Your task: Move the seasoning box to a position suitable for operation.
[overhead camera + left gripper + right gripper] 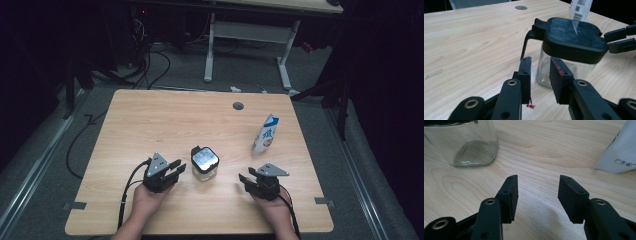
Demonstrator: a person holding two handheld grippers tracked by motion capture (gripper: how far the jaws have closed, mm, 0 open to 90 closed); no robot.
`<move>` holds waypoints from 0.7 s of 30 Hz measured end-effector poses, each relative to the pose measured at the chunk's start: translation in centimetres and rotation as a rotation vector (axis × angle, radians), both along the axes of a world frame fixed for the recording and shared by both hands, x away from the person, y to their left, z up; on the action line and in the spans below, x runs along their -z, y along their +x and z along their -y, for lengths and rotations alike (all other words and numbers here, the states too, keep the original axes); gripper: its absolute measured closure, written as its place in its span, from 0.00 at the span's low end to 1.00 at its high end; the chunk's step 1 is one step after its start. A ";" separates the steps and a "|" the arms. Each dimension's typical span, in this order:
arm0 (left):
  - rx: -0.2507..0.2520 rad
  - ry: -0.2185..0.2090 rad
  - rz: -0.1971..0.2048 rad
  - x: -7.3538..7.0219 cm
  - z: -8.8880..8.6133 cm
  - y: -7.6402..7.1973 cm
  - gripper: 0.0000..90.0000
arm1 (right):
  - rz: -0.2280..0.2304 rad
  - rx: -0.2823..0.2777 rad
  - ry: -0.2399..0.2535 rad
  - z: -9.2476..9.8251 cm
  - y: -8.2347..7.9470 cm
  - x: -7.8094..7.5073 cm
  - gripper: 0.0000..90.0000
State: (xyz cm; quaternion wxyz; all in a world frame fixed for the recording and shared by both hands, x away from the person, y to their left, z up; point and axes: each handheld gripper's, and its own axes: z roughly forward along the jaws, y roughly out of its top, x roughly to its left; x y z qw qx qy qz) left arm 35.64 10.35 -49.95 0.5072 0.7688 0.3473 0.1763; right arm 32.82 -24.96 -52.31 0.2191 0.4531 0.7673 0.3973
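Note:
A square glass jar (205, 162) with a black flip lid stands upright near the middle of the wooden table (165, 120). My left gripper (179, 167) lies just left of it, jaws a little apart and nothing between them. In the left gripper view the jar (574, 37) rises right behind the left gripper (540, 67), and the other gripper's fingers (621, 38) show beyond it. My right gripper (243, 179) rests to the jar's right, open over bare wood. The right gripper (537, 186) has the jar (471, 142) at upper left.
A white and blue pouch (265, 133) stands at the right, behind the right hand, its barcode side (580, 10) visible past the jar. A round cable hole (238, 106) sits at the table's far edge. Floor cables (150, 65) and another desk's legs (285, 65) lie beyond.

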 end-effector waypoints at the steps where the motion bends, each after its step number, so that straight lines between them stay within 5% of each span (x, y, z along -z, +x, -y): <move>1: -0.002 -0.008 -0.002 -0.2 0.0 0.2 0.79 | -0.001 0.000 0.004 0.0 0.0 0.0 0.56; 7: 0.000 -0.011 0.000 -1.3 0.7 1.3 0.76 | 0.003 -0.007 0.006 -0.1 -0.1 -0.1 0.57; 21: 0.015 -0.026 0.013 -3.1 2.1 3.9 0.91 | 0.001 -0.013 0.000 -0.4 -0.1 -0.1 0.57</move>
